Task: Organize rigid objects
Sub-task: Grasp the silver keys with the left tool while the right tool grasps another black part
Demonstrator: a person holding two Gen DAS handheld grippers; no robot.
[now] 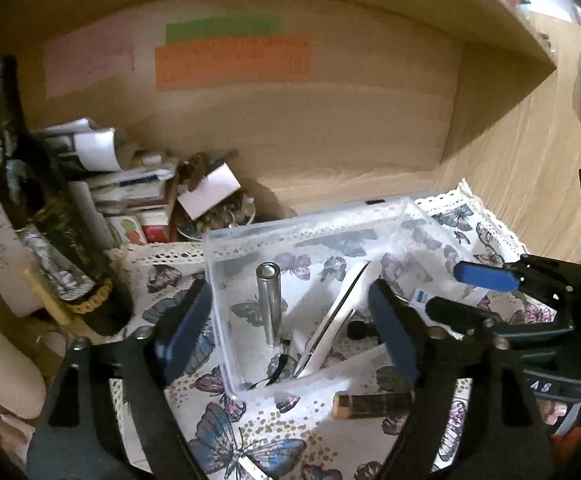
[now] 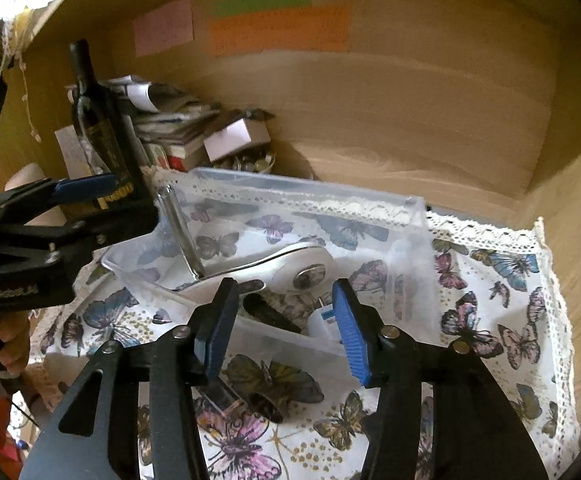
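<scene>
Grippers left (image 1: 290,316) and right (image 2: 282,328) gape empty over clear box (image 1: 226,240)

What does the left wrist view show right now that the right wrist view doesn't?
Left wrist only: a brown cylinder lying on the butterfly cloth in front of the clear box, and the metal tube's open top end.

Right wrist only: the white tool's round head with a shiny disc, and a hand on the left gripper's handle.

Both: the clear box holding the tube and white tool, the dark bottle, the coloured notes, both grippers open and empty.
</scene>
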